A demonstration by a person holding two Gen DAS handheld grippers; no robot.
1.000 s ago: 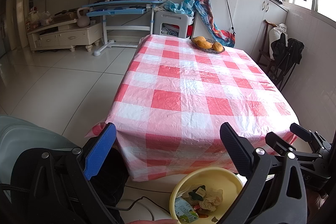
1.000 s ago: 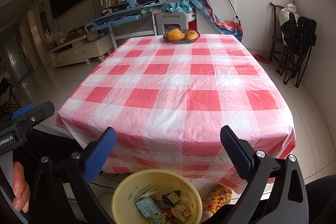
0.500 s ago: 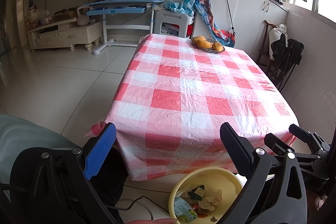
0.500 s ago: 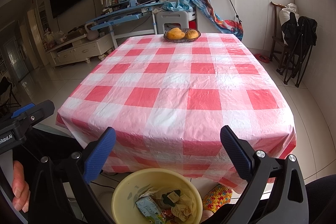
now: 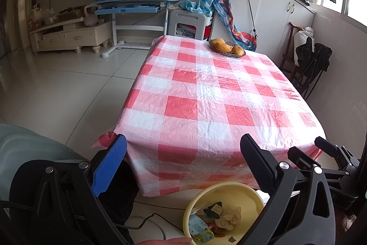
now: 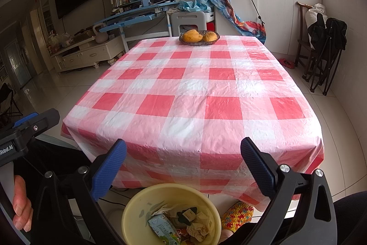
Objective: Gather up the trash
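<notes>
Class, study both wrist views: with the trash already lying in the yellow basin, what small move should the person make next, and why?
Probably none on the table: hold both grippers still or draw them back. The checked tablecloth carries only the fruit basket, wrappers and a carton lie in the yellow basin, and the left gripper and right gripper are open and hold nothing.

A wicker basket [image 6: 199, 41] holding 3 mangoes [image 6: 192, 36] is seen at the far edge of the checked tablecloth [image 6: 195, 93].

Trash in my yellow basin [image 6: 137, 217]

A crumpled paper wad [image 6: 199, 225], a drink carton [image 6: 160, 230] and scraps fill it, below the counter's [image 6: 195, 93] near edge.
</notes>
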